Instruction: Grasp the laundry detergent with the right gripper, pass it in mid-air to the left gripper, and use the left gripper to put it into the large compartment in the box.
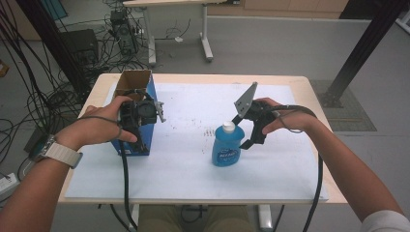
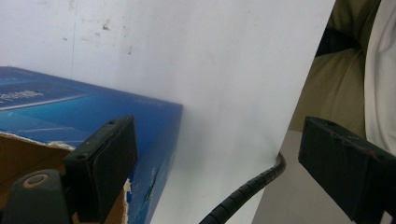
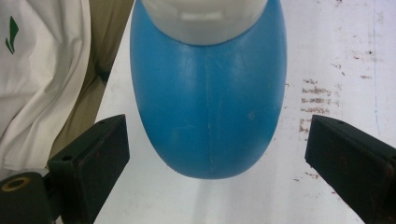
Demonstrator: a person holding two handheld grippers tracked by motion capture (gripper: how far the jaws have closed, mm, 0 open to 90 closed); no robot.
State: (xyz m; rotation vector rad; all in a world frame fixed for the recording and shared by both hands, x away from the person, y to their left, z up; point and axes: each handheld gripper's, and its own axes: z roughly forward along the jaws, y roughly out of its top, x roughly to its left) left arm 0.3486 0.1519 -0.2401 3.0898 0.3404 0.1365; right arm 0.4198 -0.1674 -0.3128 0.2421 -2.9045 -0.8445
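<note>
a person sits at a pale wooden table (image 1: 309, 87) covered by a white sheet (image 1: 193, 174), both forearms reaching in from the near edge, a gripper in each hand.

at the left, a tall blue cardboard box (image 1: 126, 96) stands upright near the sheet's left edge, its brown top flaps open. the left gripper (image 1: 140, 140) is held against the box's near right side, pointing down. in the left gripper view its two black jaws stand wide apart with nothing clamped: one jaw sits at the box's torn top corner, just beside the blue wall, and the other hangs over the table's near edge. whether the first jaw touches the cardboard cannot be told. a ribbed black cable (image 2: 243, 193) runs between them.

right of centre, a blue bottle (image 1: 226, 145) with a white cap (image 1: 228, 127) stands upright on the sheet, well apart from the box.

at the right, the right gripper (image 1: 249, 135) hovers just beside the bottle's cap, its grey plate raised. in the right gripper view the jaws are spread wider than the bottle, one on each side, with a clear gap to its blue body (image 3: 210, 107).
</note>
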